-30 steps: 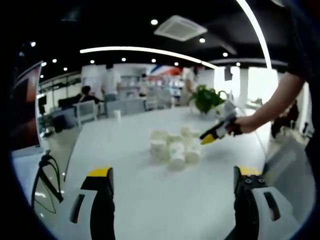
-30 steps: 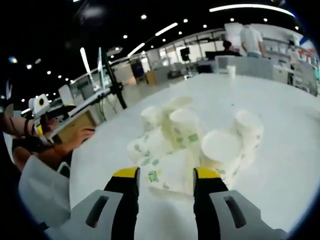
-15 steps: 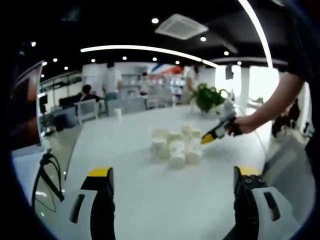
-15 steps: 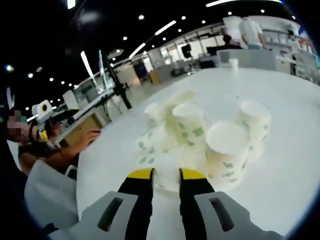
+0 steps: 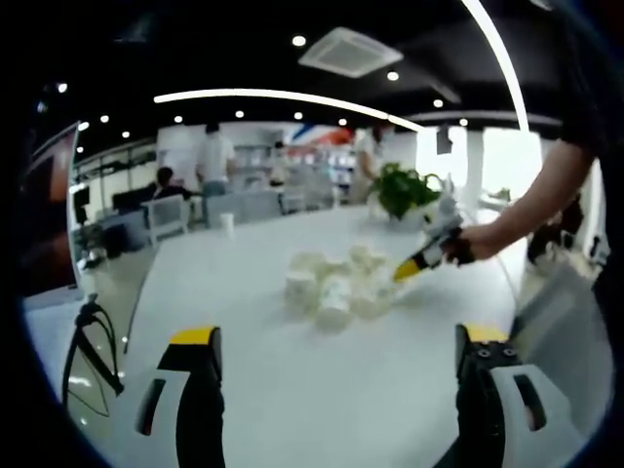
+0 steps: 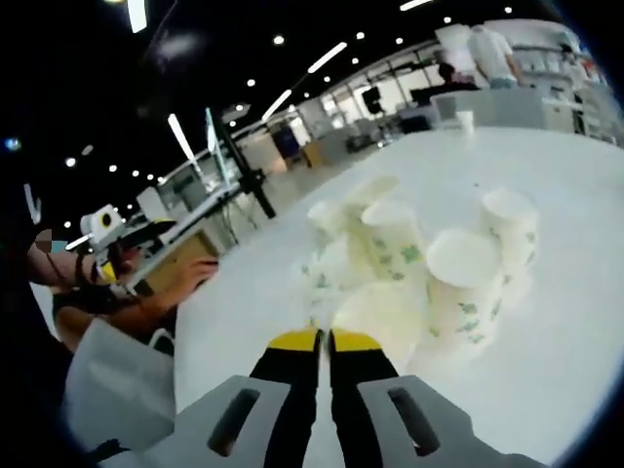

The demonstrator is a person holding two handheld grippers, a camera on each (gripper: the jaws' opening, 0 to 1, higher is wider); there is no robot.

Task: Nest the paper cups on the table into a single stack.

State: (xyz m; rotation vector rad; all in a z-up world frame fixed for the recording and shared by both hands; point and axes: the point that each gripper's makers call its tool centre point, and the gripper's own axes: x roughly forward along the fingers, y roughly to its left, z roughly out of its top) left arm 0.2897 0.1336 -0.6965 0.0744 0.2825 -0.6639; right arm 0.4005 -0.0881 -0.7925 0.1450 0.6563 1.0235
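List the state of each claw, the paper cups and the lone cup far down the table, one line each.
left claw: open, jaws wide apart, holding nothing.
right claw: shut on the rim of a paper cup lying on its side.
paper cups: bunched together, not yet one stack; several upside down, some tipped over.
lone cup: upright, apart from the cluster, far down the table.

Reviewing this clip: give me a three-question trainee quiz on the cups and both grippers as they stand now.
1. True or false: the left gripper has its jaws wide apart over the bare table.
2. The right gripper is: A) wide open, B) nearly closed on a cup rim, C) lifted clear.
3. Are the paper cups stacked or loosely clustered?

Key: 1 true. 2 B. 3 loosely clustered, some upside down.
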